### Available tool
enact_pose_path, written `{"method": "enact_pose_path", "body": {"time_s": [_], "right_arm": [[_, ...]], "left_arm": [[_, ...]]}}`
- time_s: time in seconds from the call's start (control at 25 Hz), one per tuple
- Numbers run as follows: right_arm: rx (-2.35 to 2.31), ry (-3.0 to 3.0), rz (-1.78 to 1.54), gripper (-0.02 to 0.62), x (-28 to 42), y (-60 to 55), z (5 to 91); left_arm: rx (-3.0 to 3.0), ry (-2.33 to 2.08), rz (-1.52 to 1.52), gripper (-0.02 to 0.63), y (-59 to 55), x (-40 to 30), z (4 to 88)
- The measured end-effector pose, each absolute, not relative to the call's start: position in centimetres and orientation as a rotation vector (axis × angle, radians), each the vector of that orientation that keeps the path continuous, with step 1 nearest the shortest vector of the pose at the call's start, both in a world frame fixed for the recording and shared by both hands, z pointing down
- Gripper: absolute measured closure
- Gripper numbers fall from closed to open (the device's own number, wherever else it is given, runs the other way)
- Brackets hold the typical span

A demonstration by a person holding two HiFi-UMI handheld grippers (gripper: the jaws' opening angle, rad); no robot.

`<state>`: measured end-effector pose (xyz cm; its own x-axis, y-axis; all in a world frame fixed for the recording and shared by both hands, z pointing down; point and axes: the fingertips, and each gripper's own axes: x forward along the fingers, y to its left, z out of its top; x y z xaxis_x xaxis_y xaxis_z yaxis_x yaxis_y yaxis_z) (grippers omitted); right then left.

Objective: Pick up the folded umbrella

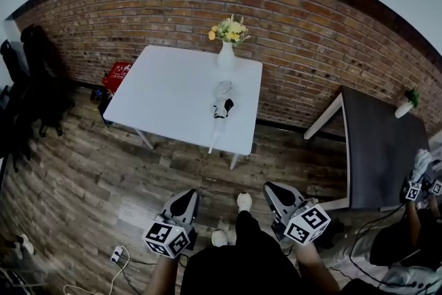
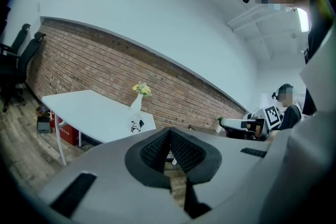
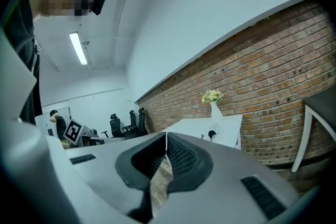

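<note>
An office-like room: a long brick wall (image 1: 159, 3) under plain white plaster, a wood-plank floor (image 1: 90, 169), and black swivel chairs (image 1: 34, 69) parked in the corner. A white desk (image 1: 173, 100) stands by the wall with a vase of flowers (image 1: 226, 52) on it; a dark desk (image 1: 380, 148) to its right carries a small potted plant (image 1: 407, 101). A strip light (image 3: 79, 48) runs along the ceiling, and a power strip (image 1: 117, 255) lies on the floor

The left tool (image 1: 185, 195) and right tool (image 1: 273, 188) point forward side by side, jaws together, empty.
</note>
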<state>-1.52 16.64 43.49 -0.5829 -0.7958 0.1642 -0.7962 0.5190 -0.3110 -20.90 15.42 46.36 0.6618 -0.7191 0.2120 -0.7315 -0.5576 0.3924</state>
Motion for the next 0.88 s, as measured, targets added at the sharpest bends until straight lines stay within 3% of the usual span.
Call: {"method": "enact_pose_path", "body": {"time_s": [0.88], "right_arm": [[1.272, -2.787, 0.58, 0.572, 3.2, 0.8, 43.9]], "left_arm": [[2.405, -1.179, 0.077, 0.592, 1.1, -13.4, 45.7]]}}
